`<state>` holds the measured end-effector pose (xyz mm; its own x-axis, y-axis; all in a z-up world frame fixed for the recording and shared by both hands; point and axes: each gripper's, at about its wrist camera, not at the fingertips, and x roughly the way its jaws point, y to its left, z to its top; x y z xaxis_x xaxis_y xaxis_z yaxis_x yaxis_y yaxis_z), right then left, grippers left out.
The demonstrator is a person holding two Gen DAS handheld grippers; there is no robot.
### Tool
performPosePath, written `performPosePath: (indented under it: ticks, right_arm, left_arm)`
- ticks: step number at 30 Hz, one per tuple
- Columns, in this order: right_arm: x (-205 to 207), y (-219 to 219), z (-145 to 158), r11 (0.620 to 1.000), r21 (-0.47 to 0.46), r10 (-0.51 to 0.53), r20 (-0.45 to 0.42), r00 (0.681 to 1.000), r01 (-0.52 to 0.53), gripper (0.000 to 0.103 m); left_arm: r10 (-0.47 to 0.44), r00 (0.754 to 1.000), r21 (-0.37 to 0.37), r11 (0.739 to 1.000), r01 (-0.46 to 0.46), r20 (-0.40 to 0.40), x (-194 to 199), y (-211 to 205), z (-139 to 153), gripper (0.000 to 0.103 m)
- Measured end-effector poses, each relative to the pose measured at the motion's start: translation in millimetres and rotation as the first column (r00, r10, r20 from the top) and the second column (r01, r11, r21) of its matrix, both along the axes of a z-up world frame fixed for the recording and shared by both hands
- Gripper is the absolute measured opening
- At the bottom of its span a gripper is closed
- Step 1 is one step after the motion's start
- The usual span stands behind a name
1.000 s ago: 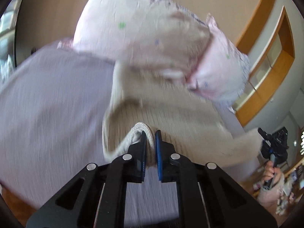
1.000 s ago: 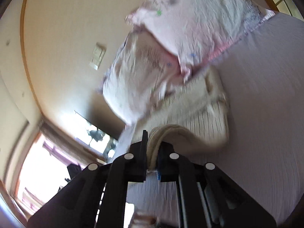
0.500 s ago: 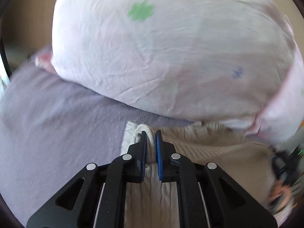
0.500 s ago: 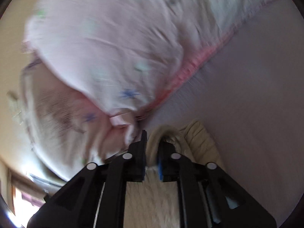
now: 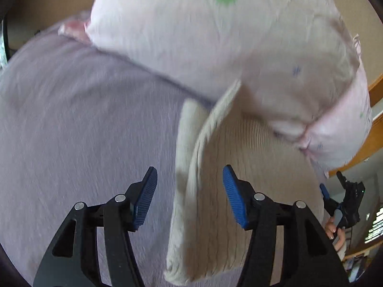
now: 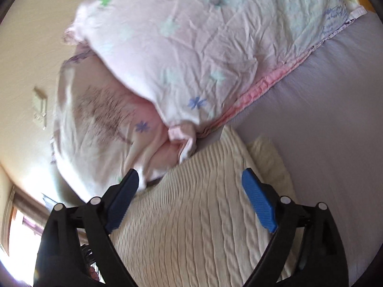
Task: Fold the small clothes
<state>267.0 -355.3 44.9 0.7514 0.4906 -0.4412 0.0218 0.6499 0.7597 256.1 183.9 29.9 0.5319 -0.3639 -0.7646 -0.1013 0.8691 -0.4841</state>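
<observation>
A cream ribbed knit garment (image 5: 239, 191) lies folded on the lilac bed sheet (image 5: 83, 119), its far edge against the pillows. My left gripper (image 5: 190, 186) is open, its blue pads on either side of the garment's left folded edge, holding nothing. In the right wrist view the same garment (image 6: 191, 215) fills the lower middle. My right gripper (image 6: 190, 191) is open wide just above the knit, empty. The other gripper (image 5: 344, 203) and a hand show at the right edge of the left wrist view.
A pale pink pillow with small flower prints (image 5: 227, 47) lies right behind the garment, and a second pillow (image 6: 95, 119) sits beside it. Lilac sheet (image 6: 335, 119) spreads to the right. A beige wall and wooden trim (image 5: 375, 88) lie beyond.
Both grippers were shut on the garment's edge and carried it toward the pillows. Now both have opened and let go, and the garment lies folded on the sheet.
</observation>
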Motion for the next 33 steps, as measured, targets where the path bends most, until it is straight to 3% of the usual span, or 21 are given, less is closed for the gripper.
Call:
performPosePath:
  ticks: [3,5,6,7,9,11,14,17,19,22,26,28,30,31,33]
  right_arm:
    - [-4,8,-3,0.999,-0.031,0.027,0.013,1.000,-0.026,0.088]
    - [-9,12,0,0.999,-0.026,0.032,0.035,0.999,-0.031,0.088]
    - [-9,13,1,0.999,-0.016,0.036,0.048,0.998,-0.035,0.089]
    - [-11,12,3,0.999,-0.010,0.039,0.057,0.998,-0.039,0.089]
    - [-5,16,6,0.999,-0.007,0.046,0.074,0.996,-0.046,0.089]
    - [-11,12,14,0.999,-0.023,0.047,0.108,0.993,-0.045,0.089]
    - [-22,1,31,0.998,-0.055,0.020,0.164,0.986,-0.011,0.089]
    - [-38,-15,47,0.993,-0.101,-0.033,0.229,0.973,0.058,0.089]
    - [-49,-28,55,0.982,-0.138,-0.093,0.264,0.960,0.133,0.089]
    - [-50,-49,54,0.975,-0.144,-0.124,0.264,0.957,0.166,0.089]
    - [-39,-75,40,0.978,-0.116,-0.153,0.181,0.972,0.175,0.089]
    - [-35,-86,35,0.983,-0.094,-0.144,0.137,0.980,0.158,0.089]
    - [-32,-89,34,0.988,-0.083,-0.118,0.112,0.987,0.128,0.089]
    - [-32,-88,33,0.990,-0.080,-0.104,0.111,0.988,0.113,0.089]
    - [-29,-83,32,0.996,-0.068,-0.041,0.111,0.993,0.049,0.089]
  left_arm:
    - [-0.029,0.999,0.023,0.999,0.029,0.013,-6,-13,-5,0.056]
    - [-0.024,1.000,-0.006,1.000,0.024,0.010,-3,-16,-6,0.051]
    - [-0.016,1.000,-0.009,1.000,0.016,0.009,0,-18,-6,0.034]
    - [-0.005,1.000,-0.015,1.000,0.005,0.001,4,-20,-8,0.025]
    - [0.035,0.999,-0.065,0.997,-0.036,-0.017,11,-18,-11,0.015]
    - [0.055,0.998,-0.051,0.997,-0.055,-0.001,12,-26,5,0.013]
    - [0.023,0.996,-0.034,0.999,-0.020,0.084,10,-64,54,0.013]
    - [-0.059,0.986,-0.020,0.998,0.063,0.157,11,-130,104,0.013]
    - [-0.132,0.974,-0.013,0.990,0.137,0.183,16,-188,119,0.013]
    - [-0.252,0.950,-0.043,0.964,0.264,0.185,24,-281,108,0.013]
    - [-0.420,0.906,-0.104,0.900,0.424,0.056,38,-384,50,0.013]
    - [-0.454,0.891,-0.134,0.882,0.452,0.024,39,-399,37,0.016]
    - [-0.466,0.881,-0.226,0.853,0.471,0.076,38,-386,44,0.021]
    - [-0.473,0.872,-0.303,0.819,0.487,0.122,36,-370,54,0.021]
    - [-0.461,0.869,-0.351,0.795,0.494,0.180,29,-345,72,0.037]
